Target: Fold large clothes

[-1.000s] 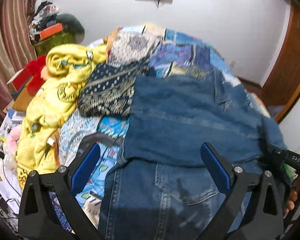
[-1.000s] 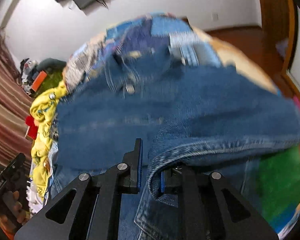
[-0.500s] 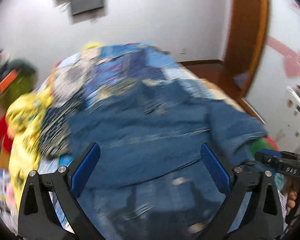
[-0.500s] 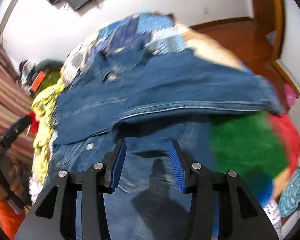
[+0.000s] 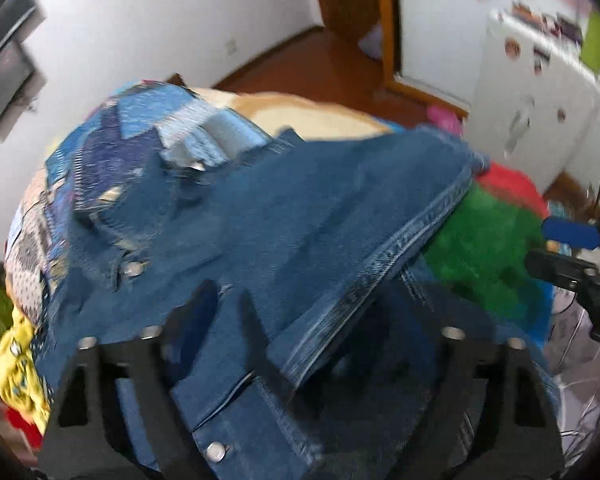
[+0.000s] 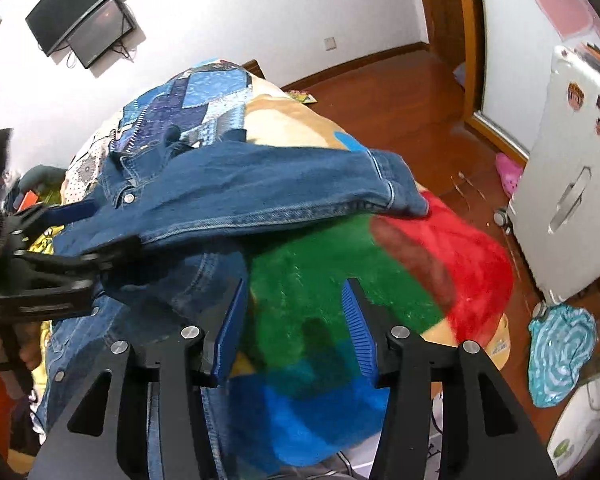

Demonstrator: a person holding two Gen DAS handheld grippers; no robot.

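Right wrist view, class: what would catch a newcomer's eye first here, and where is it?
The denim jacket sprawls across the bed's middle, one sleeve stretching right. Under that sleeve lies a plush blanket in green, red and blue blocks. The right gripper hangs open above the blanket, holding nothing.

Both grippers, left gripper [image 5: 300,304] and right gripper [image 6: 292,320], are built of matte black frames; ribbed blue pads [image 6: 228,332] are fitted inside the fingers, and silver screws are set just behind them.
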